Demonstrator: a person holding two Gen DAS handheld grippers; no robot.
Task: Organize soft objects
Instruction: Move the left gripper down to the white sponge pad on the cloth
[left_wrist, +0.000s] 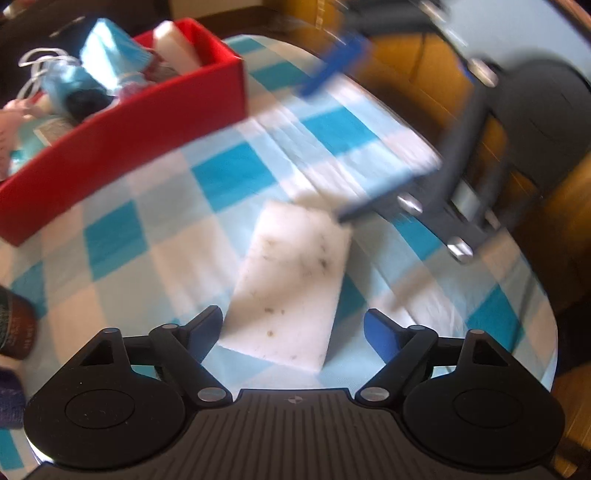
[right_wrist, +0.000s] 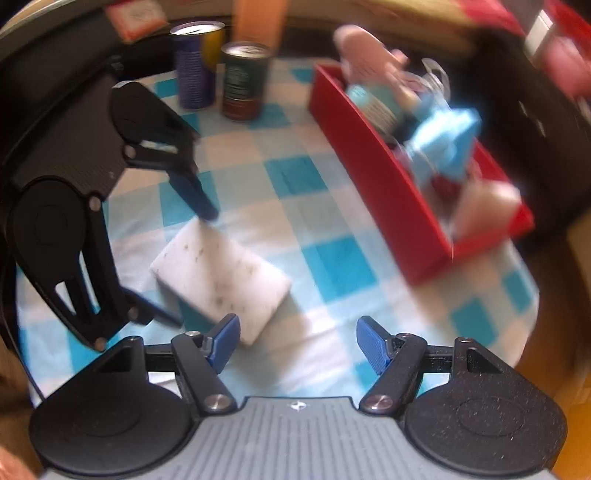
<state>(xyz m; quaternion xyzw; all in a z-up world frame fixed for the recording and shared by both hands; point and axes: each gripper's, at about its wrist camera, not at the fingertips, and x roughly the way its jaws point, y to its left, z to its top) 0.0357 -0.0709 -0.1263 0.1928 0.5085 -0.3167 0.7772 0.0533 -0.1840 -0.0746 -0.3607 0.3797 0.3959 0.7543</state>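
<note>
A white sponge (left_wrist: 291, 280) with dark specks lies flat on the blue-and-white checked cloth. My left gripper (left_wrist: 293, 317) is open and straddles it, one fingertip close to its left edge, the other clear of its right edge. From the right wrist view the same sponge (right_wrist: 221, 273) lies between the left gripper's (right_wrist: 192, 266) two blue fingers. My right gripper (right_wrist: 299, 332) is open and holds nothing; the sponge's near corner lies just beside its left pad. It appears blurred over the table's far right (left_wrist: 325, 155).
A red box (left_wrist: 122, 144) (right_wrist: 388, 192) holds light blue cloths, a white block, a pink soft thing and white cords. Two cans (right_wrist: 195, 66) (right_wrist: 245, 81) stand at the back of the table. A brown can (left_wrist: 14, 325) is at the left edge.
</note>
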